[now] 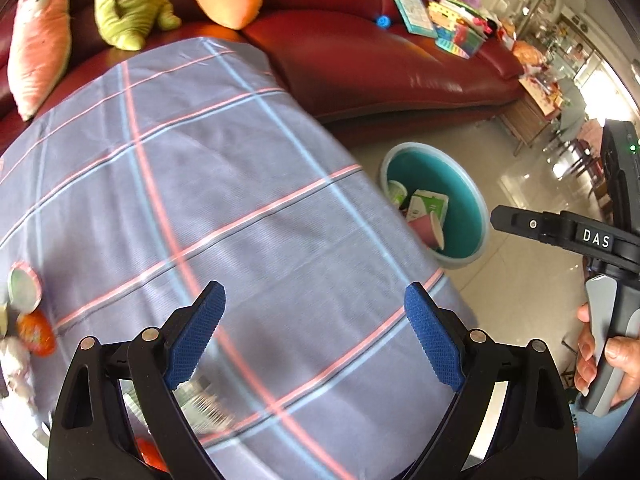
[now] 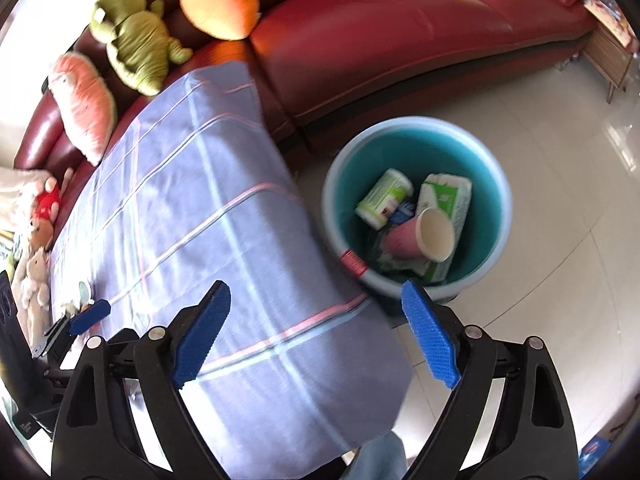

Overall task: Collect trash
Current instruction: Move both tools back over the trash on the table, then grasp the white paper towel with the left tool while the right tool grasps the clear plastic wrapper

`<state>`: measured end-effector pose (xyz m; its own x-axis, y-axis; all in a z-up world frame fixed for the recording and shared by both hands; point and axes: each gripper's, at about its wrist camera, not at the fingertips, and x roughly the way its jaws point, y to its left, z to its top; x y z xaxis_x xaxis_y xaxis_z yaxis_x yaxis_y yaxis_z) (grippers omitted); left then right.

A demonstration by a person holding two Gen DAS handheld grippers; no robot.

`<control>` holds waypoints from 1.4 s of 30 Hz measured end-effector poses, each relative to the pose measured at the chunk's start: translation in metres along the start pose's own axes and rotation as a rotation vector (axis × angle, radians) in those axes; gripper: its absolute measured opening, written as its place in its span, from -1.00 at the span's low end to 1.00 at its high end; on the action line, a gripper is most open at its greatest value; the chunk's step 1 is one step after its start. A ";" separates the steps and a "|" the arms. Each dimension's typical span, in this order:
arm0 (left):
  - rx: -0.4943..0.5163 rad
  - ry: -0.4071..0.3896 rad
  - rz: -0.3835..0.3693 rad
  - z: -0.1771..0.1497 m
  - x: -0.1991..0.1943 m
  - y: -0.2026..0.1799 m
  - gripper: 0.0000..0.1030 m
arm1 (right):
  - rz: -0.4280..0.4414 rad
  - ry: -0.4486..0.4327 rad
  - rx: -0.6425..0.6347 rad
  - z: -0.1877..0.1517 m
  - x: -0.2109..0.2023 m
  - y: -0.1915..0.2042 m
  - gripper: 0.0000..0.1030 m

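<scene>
Sofa (image 2: 400,32): dark red, along the back of the scene, carrying an orange cushion (image 2: 218,0), a green plush toy (image 2: 134,52) and a pink cushion (image 2: 84,108)
Table (image 1: 208,184): covered by a grey-blue checked cloth with pink and pale blue stripes, standing in front of the sofa
Bin (image 2: 496,216): round teal tub on the tiled floor, just beside the table's edge
Trash in bin: a green and white tissue pack (image 2: 448,196), a white roll-shaped packet (image 2: 382,198) and a pink paper cup (image 2: 420,236) lying on its side, mouth up and outward
Trash on table: an orange wrapper (image 1: 36,332) and a small round lid (image 1: 24,288) near the left edge; a blurred packet (image 1: 204,404) lies under the left tongs
Left tongs (image 1: 316,332): held over the cloth, blue pads wide apart, nothing between them
Right tongs (image 2: 316,332): jaws spread wide and empty, hovering above the table corner with the bin just ahead
</scene>
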<state>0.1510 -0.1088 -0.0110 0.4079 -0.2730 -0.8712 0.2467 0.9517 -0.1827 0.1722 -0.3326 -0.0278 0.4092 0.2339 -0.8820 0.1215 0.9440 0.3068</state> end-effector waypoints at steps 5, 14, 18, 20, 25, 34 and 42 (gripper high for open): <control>-0.020 -0.016 0.026 -0.027 -0.024 0.035 0.77 | 0.005 0.029 -0.045 -0.026 0.001 0.039 0.62; -0.066 -0.042 0.105 -0.085 -0.073 0.117 0.77 | 0.038 0.071 -0.151 -0.069 0.006 0.119 0.62; -0.088 -0.051 0.150 -0.114 -0.095 0.153 0.77 | 0.050 0.091 -0.184 -0.086 0.010 0.147 0.62; -0.109 -0.054 0.166 -0.129 -0.105 0.172 0.77 | 0.053 0.102 -0.206 -0.095 0.013 0.163 0.62; -0.139 -0.055 0.210 -0.164 -0.126 0.206 0.77 | 0.064 0.125 -0.263 -0.118 0.018 0.198 0.62; -0.140 -0.007 0.263 -0.210 -0.123 0.242 0.77 | 0.089 0.166 -0.320 -0.147 0.029 0.232 0.62; -0.173 -0.028 0.225 -0.222 -0.113 0.242 0.25 | 0.081 0.170 -0.315 -0.149 0.032 0.231 0.62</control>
<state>-0.0309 0.1838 -0.0579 0.4605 -0.0539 -0.8860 -0.0056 0.9980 -0.0636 0.0789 -0.0727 -0.0387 0.2468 0.3211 -0.9143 -0.2007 0.9400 0.2760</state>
